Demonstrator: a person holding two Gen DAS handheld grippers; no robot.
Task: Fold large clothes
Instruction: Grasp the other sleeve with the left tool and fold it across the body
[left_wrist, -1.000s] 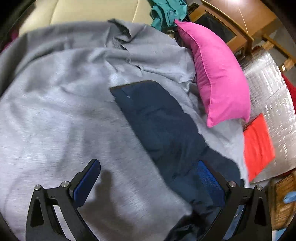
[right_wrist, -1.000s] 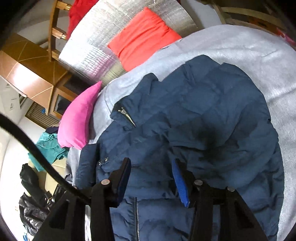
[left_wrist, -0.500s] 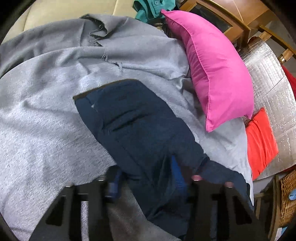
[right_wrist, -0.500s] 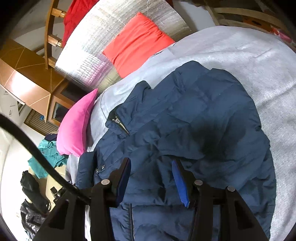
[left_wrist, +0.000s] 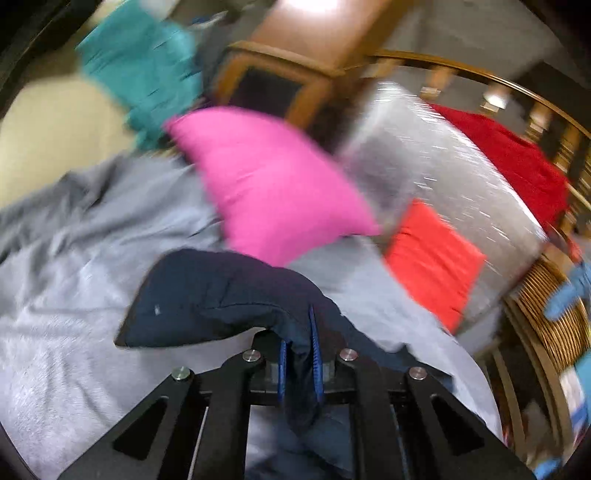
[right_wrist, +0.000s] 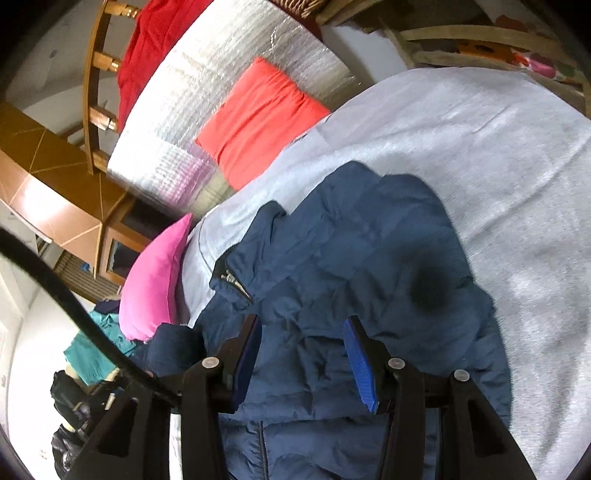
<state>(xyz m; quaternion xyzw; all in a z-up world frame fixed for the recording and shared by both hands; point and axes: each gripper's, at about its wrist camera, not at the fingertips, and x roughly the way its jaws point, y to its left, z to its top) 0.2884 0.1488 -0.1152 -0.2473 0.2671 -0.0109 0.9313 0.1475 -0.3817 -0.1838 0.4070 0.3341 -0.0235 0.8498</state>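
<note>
Left wrist view, blurred: the left gripper (left_wrist: 300, 363) has its two blue pads nearly together, clamped on a fold of the navy quilted jacket (right_wrist: 354, 280); the pinched part is a sleeve (left_wrist: 218, 299) that rises from between the fingers and runs forward and to the left of them, its cuff end free and lifted off the grey blanket (left_wrist: 62, 332). Bare blanket extends to the left of the fingers and ahead of the cuff. Ahead and to the right of the fingers the room is bounded by a pink pillow (left_wrist: 273, 184), a coral cushion (left_wrist: 432, 258) and a silver foil pad (left_wrist: 443, 162), with a wooden rail (left_wrist: 524, 96) behind them. Right wrist view: the right gripper (right_wrist: 303, 354) has its fingers spread wide, holding nothing, above the jacket body. The jacket lies flat on the grey blanket, its long axis running from beneath the fingers forward; the collar with its zip pull (right_wrist: 232, 280) lies ahead and left of the fingers, toward the pink pillow. Open blanket borders the jacket ahead and to the right of the fingers. A black cable (right_wrist: 74, 302) crosses the view at left.
</note>
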